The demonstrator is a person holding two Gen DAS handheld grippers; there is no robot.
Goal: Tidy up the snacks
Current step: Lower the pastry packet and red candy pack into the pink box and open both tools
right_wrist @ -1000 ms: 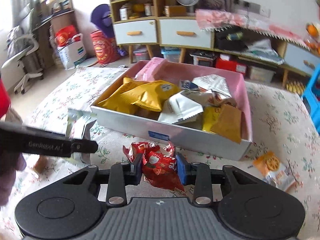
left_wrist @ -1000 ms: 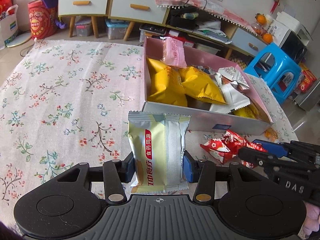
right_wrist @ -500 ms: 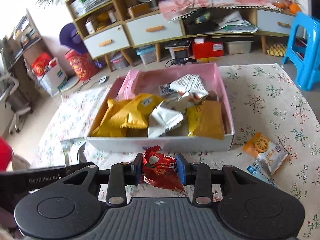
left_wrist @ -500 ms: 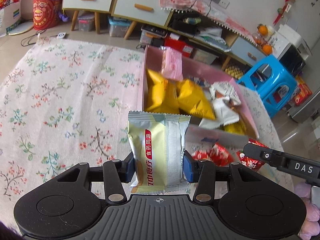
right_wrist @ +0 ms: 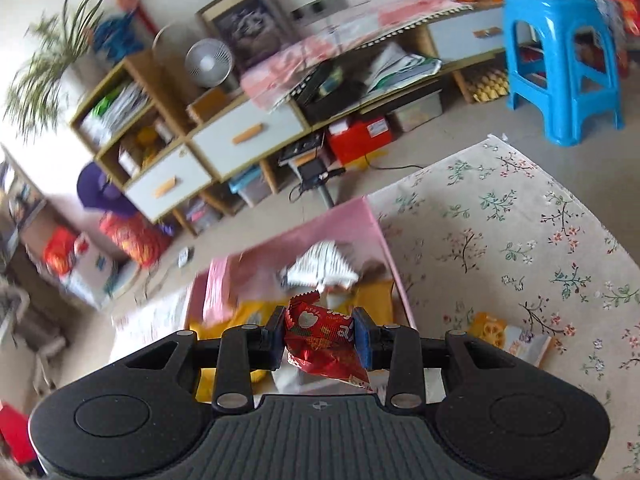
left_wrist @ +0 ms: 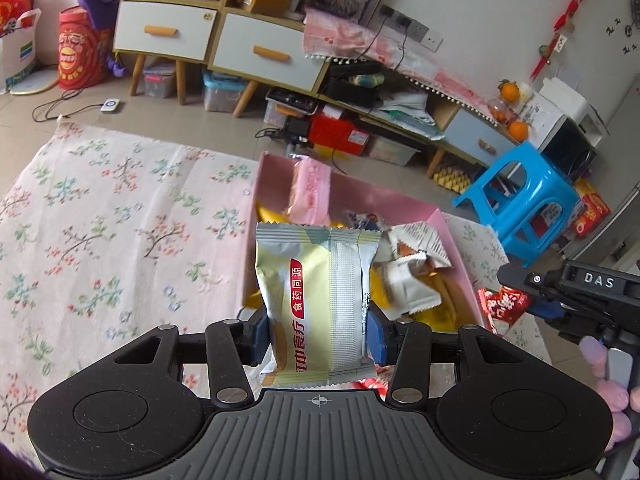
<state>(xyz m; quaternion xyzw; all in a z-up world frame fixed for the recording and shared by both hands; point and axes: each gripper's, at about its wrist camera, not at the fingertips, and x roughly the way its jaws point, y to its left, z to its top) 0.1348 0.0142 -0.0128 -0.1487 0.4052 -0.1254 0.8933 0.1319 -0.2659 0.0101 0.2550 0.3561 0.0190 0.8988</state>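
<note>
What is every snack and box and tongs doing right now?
Left tongs: shut on the green packet.
Green packet: held upright, in the air.
Right tongs: shut on the red packet.
Red packet: held, crumpled, above the box.
Box: open, partly filled with snacks.
Orange packet: lying on the cloth beside the box.
Drawers: closed.

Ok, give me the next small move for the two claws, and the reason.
Probably carry both over the pink box and release. The left claw grips the pale green packet and the right claw grips the red packet; both are off the cloth, near the box.
</note>
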